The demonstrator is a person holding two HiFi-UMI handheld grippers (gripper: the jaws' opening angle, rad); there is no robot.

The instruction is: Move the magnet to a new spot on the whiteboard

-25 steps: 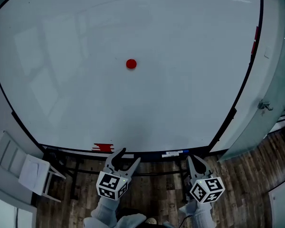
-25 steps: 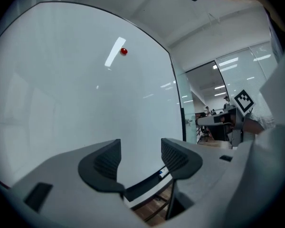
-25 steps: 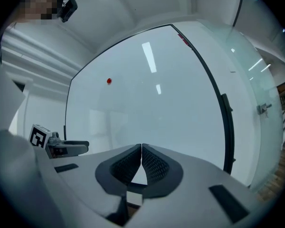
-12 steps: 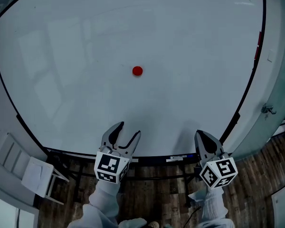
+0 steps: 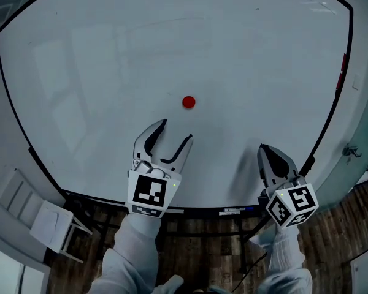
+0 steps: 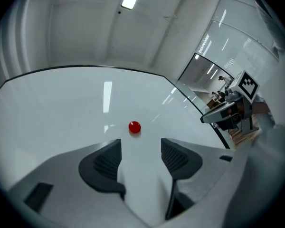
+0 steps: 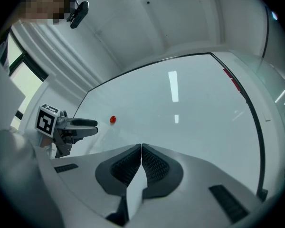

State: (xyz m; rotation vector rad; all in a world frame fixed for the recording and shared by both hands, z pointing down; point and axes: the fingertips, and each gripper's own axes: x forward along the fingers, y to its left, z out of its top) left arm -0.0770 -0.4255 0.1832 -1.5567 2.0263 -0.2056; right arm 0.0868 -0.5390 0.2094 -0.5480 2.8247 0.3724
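On the broad, glossy white, black-edged whiteboard, the small round red magnet sits near the middle, with nothing touching it. We hold the left tongs just below it, jaws spread wide and empty, the gap between them aimed at the magnet (in the left gripper view it lies a little ahead of the jaw tips, apart from both). The right tongs hang off to the right, near the board's lower edge, jaws pressed together on nothing. We judge this to be the approach: the magnet is not yet grasped. The next move, as we read it, calls for bringing the open jaws to either side of the magnet, closing on its rim, then carrying it to a bare patch of board.
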